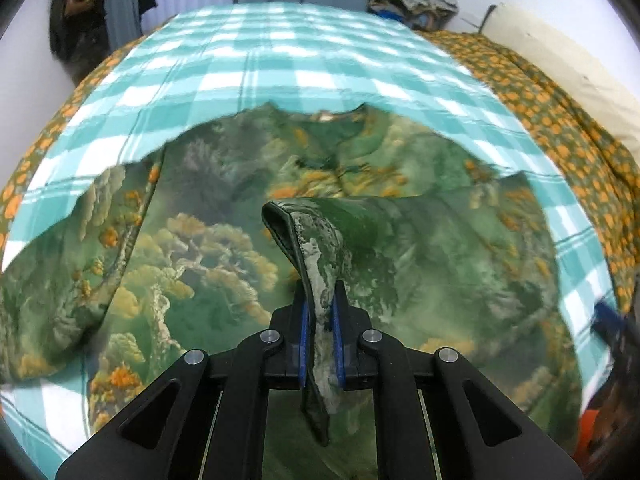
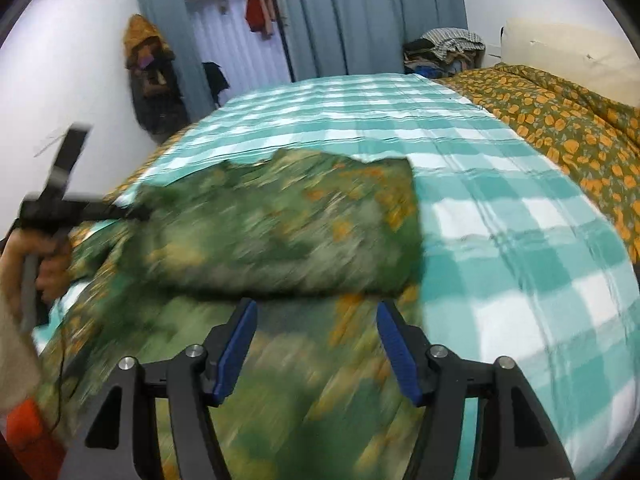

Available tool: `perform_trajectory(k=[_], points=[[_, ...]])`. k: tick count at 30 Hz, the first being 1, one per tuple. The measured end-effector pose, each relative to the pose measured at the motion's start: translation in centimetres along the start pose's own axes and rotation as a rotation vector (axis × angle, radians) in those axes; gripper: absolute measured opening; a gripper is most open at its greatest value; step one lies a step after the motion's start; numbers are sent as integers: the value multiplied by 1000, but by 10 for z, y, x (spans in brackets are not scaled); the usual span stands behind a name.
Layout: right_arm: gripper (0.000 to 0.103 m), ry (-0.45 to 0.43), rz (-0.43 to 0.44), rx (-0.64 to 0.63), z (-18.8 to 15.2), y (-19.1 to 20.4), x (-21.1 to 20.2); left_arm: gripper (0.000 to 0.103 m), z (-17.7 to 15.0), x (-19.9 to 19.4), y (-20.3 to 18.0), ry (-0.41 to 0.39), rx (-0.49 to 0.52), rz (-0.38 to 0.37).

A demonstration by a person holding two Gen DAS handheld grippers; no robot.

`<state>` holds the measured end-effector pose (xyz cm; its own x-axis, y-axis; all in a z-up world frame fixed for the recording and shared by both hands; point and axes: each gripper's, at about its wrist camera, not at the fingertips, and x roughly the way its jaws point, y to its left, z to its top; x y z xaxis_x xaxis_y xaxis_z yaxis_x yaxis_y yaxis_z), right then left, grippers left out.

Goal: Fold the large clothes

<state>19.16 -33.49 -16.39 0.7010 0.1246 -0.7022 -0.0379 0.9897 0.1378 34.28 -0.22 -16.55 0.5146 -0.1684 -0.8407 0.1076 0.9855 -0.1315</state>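
Note:
A large green garment point(image 1: 224, 240) printed with trees and orange blossoms lies spread on the teal checked sheet point(image 1: 320, 60). My left gripper point(image 1: 320, 304) is shut on a hemmed edge of it, and the cloth rises in a ridge from the pads with an end hanging below them. In the right wrist view the garment point(image 2: 280, 232) is folded over in a raised flap, blurred, and the left gripper point(image 2: 132, 213) holds its left end with a person's hand point(image 2: 44, 264) behind it. My right gripper point(image 2: 316, 304) is open just above the cloth, nothing between its blue pads point(image 2: 236, 348).
The checked sheet point(image 2: 500, 220) covers most of the bed; an orange-flowered cover point(image 2: 560, 120) lies along the right side below a cream pillow point(image 2: 568, 52). A pile of clothes point(image 2: 444, 46) sits at the far corner. Dark clothes point(image 2: 148, 72) hang on the left wall by curtains.

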Motion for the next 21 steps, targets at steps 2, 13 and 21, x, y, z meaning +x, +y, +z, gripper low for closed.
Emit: perform_trajectory(k=[2,13,21], points=[[47,43,-5,9,25,-10,34,9,-6,14,10,16,-19,1],[46,288,1,13,24,-26,140,15,-32,49,29,22,-33,-4],[46,284,-45,17,94,-30,165,16,-39,51,30,-7,-35,-13]])
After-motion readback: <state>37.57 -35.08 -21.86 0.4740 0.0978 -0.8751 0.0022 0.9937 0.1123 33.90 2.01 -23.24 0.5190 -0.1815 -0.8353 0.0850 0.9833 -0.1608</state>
